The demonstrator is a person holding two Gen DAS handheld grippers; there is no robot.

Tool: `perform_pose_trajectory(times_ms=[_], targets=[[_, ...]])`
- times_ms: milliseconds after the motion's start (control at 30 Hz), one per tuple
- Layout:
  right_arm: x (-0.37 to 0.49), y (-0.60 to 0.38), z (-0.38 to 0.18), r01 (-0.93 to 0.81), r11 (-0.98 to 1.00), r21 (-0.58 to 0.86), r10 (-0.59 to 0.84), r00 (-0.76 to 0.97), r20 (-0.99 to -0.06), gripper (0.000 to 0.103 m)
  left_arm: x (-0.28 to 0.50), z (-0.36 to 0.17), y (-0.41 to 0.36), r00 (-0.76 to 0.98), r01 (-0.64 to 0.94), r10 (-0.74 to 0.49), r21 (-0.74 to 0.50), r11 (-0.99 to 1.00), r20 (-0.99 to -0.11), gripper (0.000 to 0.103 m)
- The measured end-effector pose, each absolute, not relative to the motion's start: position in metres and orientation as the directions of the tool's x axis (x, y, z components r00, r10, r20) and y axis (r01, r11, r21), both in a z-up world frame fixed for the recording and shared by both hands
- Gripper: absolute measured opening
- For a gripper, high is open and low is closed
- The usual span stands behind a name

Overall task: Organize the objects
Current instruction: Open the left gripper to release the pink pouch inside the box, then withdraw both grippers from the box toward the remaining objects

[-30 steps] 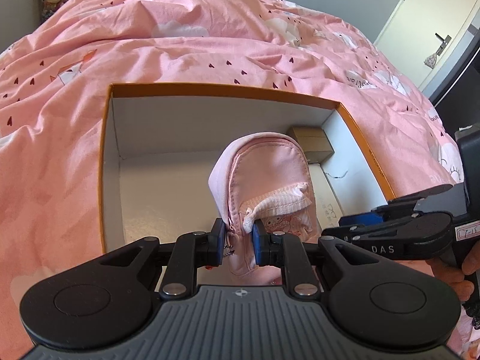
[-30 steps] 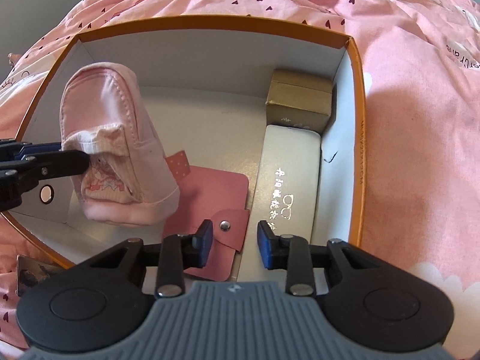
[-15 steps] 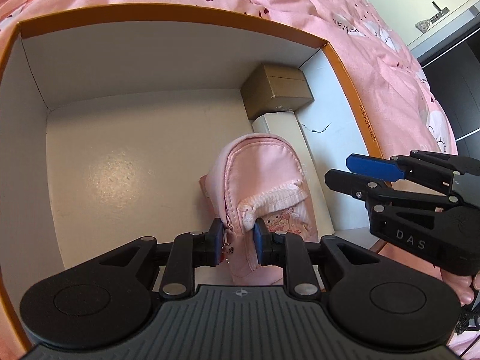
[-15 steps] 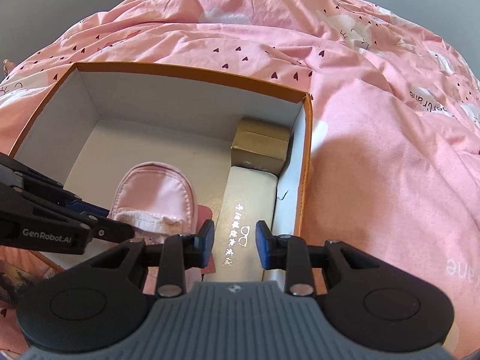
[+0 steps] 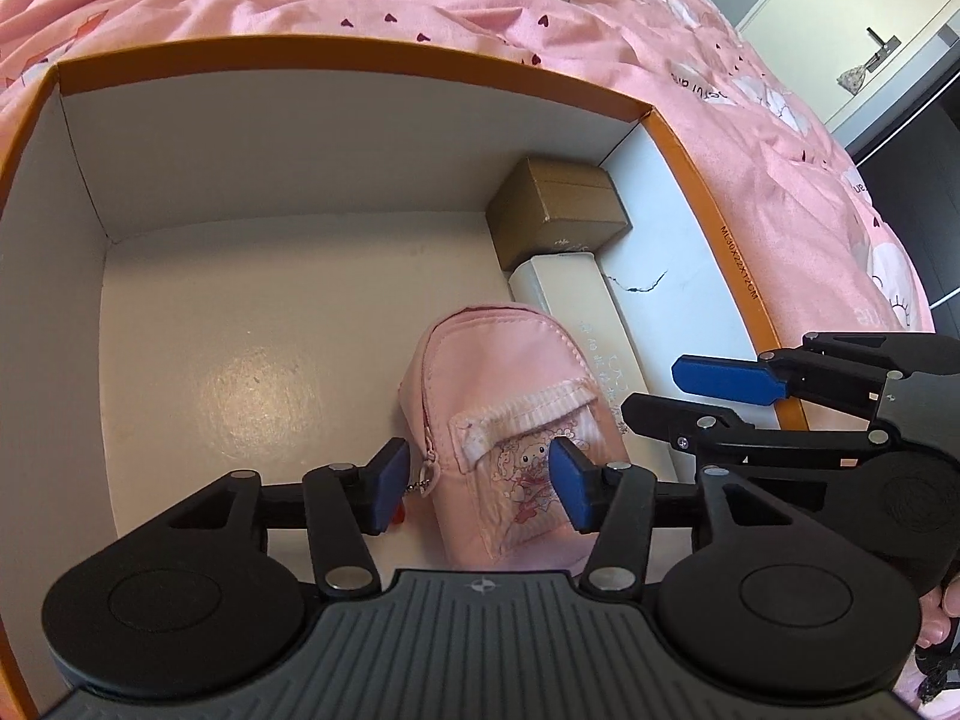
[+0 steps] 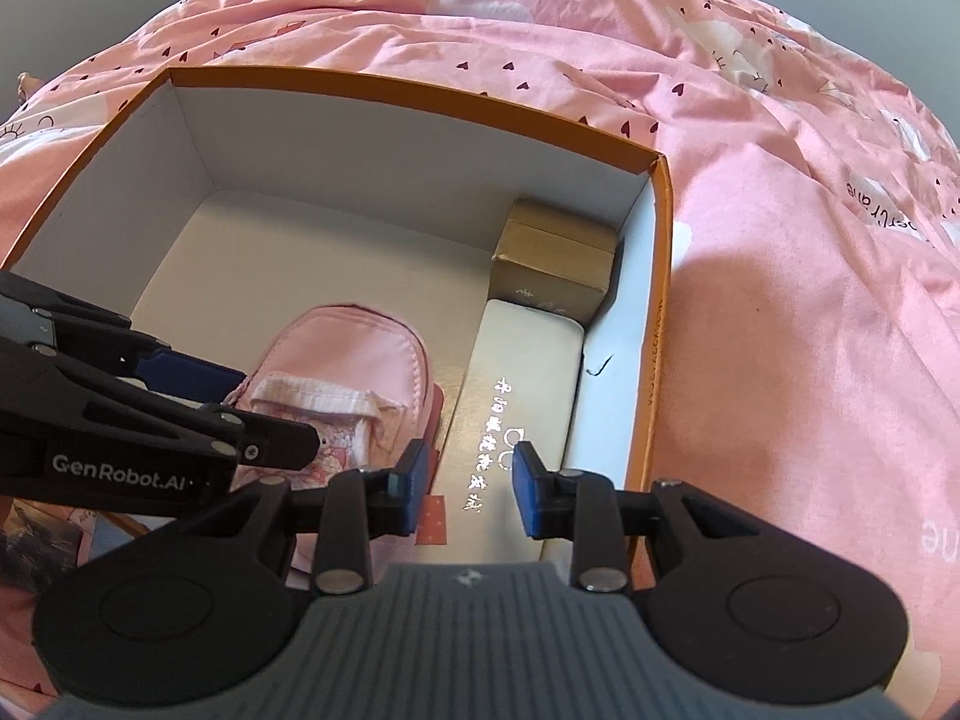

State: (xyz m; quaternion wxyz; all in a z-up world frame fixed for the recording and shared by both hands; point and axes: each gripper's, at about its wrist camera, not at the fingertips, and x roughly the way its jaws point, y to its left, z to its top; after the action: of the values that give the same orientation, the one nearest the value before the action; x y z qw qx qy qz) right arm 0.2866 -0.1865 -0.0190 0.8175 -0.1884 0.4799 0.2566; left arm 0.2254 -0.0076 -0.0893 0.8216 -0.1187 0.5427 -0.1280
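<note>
a: left gripper [image 5: 477, 483]: jaws opening, pads apart from the small pink backpack [image 5: 510, 432], which lies in the orange-rimmed box [image 5: 372, 54], near side, just left of the white glasses case [image 5: 579, 306]. a second ago it was pinched and hanging above the floor.

b: right gripper [image 6: 468, 483]?

a: part spread, pinching nothing, over the case.

b: risk?

a: on withdrawal a pad may snag the zipper charm [image 5: 423, 474] and drag the backpack out of place.
</note>
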Motion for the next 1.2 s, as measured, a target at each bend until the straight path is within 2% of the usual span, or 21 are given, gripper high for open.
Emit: perform_pose_trajectory(times_ms=[233, 600, 833, 1200], targets=[[0.279, -0.192, -0.012, -0.591, 0.803, -0.073, 0.236, 0.429, -0.872, 0.042, 0.212, -0.071, -0.01, 0.458, 0.076, -0.297, -0.296, 0.952, -0.838, 0.07], [0.245, -0.203, 0.014, -0.582, 0.807, -0.104, 0.282, 0.533, -0.798, 0.053, 0.18, -0.031, -0.026, 0.592, 0.116, -0.249, -0.225, 0.967, -0.766, 0.07], [0.218, -0.215, 0.034, -0.545, 0.83, -0.121, 0.301, 0.62, -0.725, 0.055, 0.154, -0.014, -0.029, 0.643, 0.124, -0.231, -0.198, 0.972, -0.73, 0.07], [0.172, -0.229, 0.044, -0.509, 0.86, -0.051, 0.349, 0.656, -0.669, 0.059, 0.101, -0.001, -0.021, 0.665, 0.139, -0.223, -0.175, 0.975, -0.713, 0.067]])
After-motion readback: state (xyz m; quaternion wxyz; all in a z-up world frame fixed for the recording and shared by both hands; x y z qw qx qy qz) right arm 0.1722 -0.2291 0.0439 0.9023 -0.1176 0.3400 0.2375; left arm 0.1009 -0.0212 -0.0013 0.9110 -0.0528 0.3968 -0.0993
